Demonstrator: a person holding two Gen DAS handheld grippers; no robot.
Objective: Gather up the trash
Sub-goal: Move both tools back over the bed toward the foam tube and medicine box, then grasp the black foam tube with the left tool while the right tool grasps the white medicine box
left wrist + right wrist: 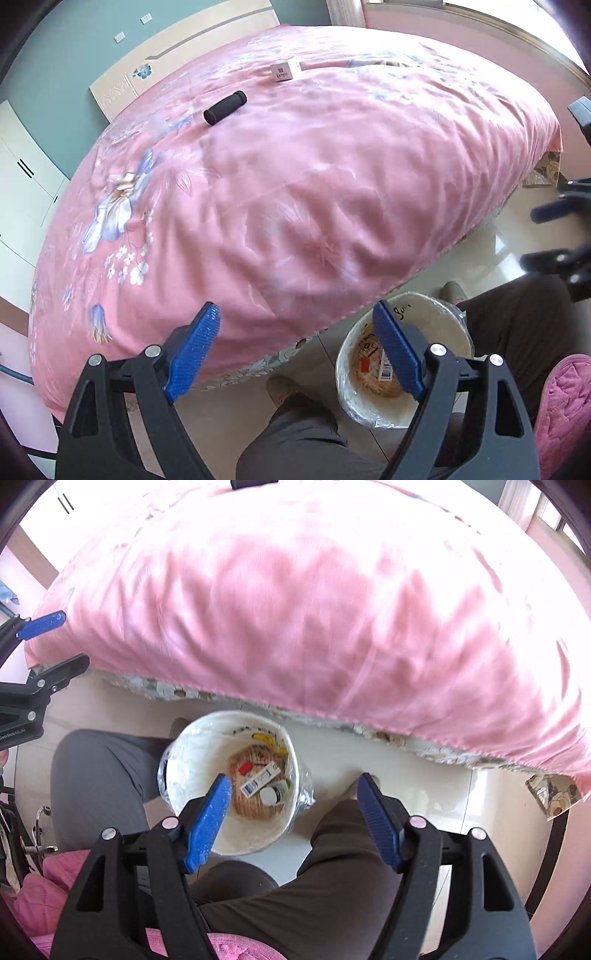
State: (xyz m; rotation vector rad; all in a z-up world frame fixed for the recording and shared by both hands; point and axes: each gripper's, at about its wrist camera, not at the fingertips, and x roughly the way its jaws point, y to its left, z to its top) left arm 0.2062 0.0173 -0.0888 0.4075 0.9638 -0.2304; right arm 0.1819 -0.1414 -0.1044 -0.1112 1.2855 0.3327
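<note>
While both the left hand-held gripper (295, 341) and the right hand-held gripper (293, 812) hang released and empty, the white plastic-lined trash bin (192, 753) on the floor holds a small white carton (260, 779), and a black foam cylinder (225, 108) lies on the pink floral bed (295, 184).

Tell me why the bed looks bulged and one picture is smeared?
Left wrist view: the fisheye lens bends the pink bed into a dome; the black cylinder is fairly sharp. Right wrist view: the bedspread is motion-blurred and washed out near the window, while the bin stays clearer.
</note>
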